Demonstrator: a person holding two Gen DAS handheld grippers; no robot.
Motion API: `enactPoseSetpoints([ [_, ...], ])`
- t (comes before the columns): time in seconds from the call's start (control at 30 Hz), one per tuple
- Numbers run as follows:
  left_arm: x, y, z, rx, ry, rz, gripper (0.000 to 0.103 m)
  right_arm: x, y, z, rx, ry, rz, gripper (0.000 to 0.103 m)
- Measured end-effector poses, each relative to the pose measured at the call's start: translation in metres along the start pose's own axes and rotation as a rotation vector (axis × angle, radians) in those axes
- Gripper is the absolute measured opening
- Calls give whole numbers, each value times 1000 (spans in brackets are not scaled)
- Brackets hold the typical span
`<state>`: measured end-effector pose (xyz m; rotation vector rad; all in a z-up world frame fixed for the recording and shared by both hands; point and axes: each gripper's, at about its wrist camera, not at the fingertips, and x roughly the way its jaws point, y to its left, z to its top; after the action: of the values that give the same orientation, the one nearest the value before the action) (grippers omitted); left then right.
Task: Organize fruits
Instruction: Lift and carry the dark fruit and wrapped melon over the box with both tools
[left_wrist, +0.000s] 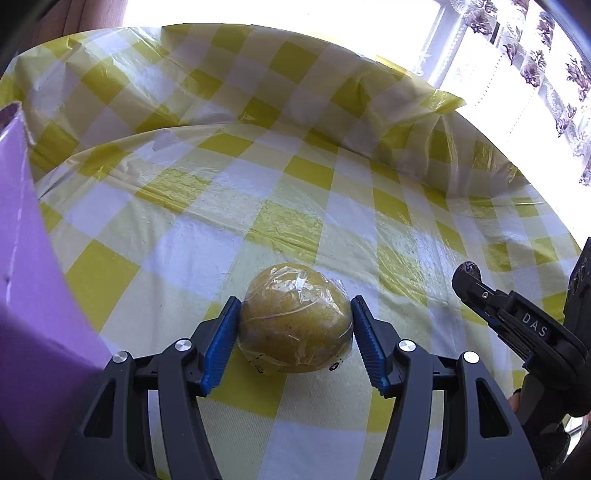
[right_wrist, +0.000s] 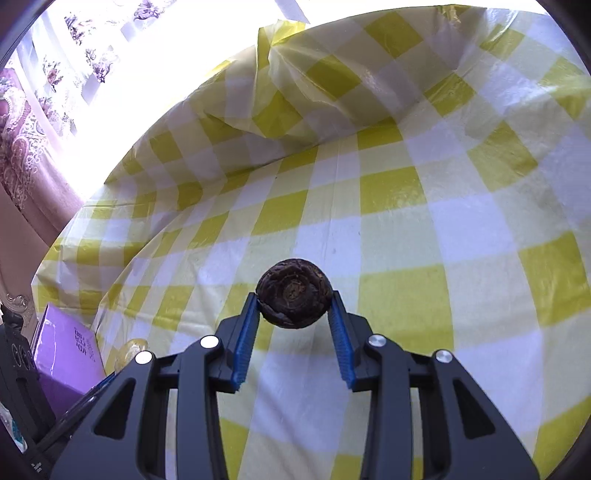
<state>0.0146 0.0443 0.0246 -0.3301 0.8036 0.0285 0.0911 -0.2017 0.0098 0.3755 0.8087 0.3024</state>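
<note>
Black linkage arms and ribbed blue pads (left_wrist: 221, 345) fill the foreground of the left wrist view; the left gripper (left_wrist: 295, 317) has its jaws closed against both sides of a wrapped yellow fruit (left_wrist: 295, 318), a round, pitted-skinned citrus under crinkled clear film. Whether it rests on the checked tablecloth (left_wrist: 332, 206) or hangs just above it, I cannot tell. Side grip at the widest part likely keeps the slippery film from sliding. The right gripper (right_wrist: 294, 306) pinches a small dark fruit (right_wrist: 294, 292), rough, brown, ringed at its end, held clear of the cloth near the fingertips. Cloth is thin glossy plastic, yellow and white squares, creased and rucked up at the back. A purple box (left_wrist: 33, 288) stands just left of the citrus, probably the sorting destination.
</note>
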Motion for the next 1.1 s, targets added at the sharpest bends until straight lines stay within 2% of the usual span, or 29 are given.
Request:
enactPoseSetpoints([
  [0.17,-38,6,-36,45,-14,-18,58,-37,2,-48,34,13,-12,38],
  [0.3,-58,6,-53,83,-39,-24,58,-62,18,-83,-19,13,-22,38],
  [0.47,-70,2,-61,118,-83,-27,58,-78,41,-109,-91,6,-35,38],
  [0.7,-105,4,-73,122,-286,-47,58,-91,56,-117,-128,-74,-25,38],
  [0.77,-116,8,-76,99,-343,-53,58,-99,64,-120,-149,-120,12,38],
  [0.87,-127,11,-80,82,-400,-48,58,-110,79,-123,-201,-188,22,38],
  [0.97,-145,13,-83,88,-462,-14,58,-117,91,-128,-223,-231,24,39],
  [1.1,-178,18,-83,96,-566,93,58,-132,117,-134,-303,-313,17,38],
])
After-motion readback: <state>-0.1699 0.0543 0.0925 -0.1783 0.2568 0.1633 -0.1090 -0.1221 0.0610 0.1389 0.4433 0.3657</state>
